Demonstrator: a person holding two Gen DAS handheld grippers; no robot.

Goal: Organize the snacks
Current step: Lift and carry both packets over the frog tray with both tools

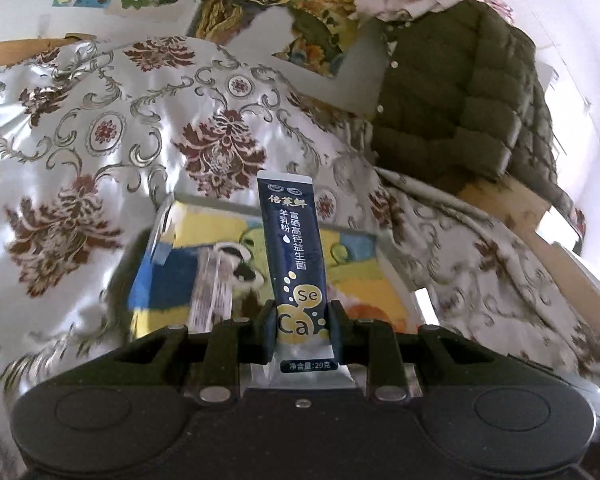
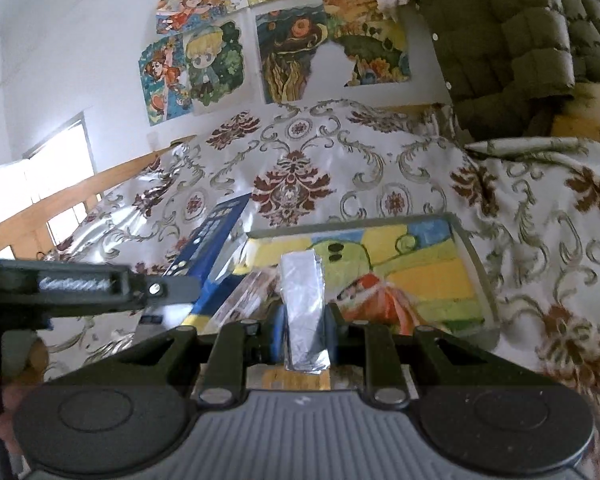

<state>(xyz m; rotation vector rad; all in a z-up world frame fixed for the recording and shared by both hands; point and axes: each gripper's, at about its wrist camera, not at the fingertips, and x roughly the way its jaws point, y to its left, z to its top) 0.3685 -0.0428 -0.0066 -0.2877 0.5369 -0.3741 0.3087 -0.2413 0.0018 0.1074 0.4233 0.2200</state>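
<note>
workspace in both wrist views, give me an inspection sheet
surface: shiny cream cloth with dark red floral pattern, creased.
job's things: dark blue stick sachet with Se and Ca print in the left tool; silver foil stick sachet in the right tool; colourfully painted shallow tray below both, other packets lying in it.
clutter: olive quilted jacket on a wooden stand.
grippers: both tools shut on their sachets.
cables: nothing seen.
surroundings: white wall with cartoon posters; bright window at left.
</note>
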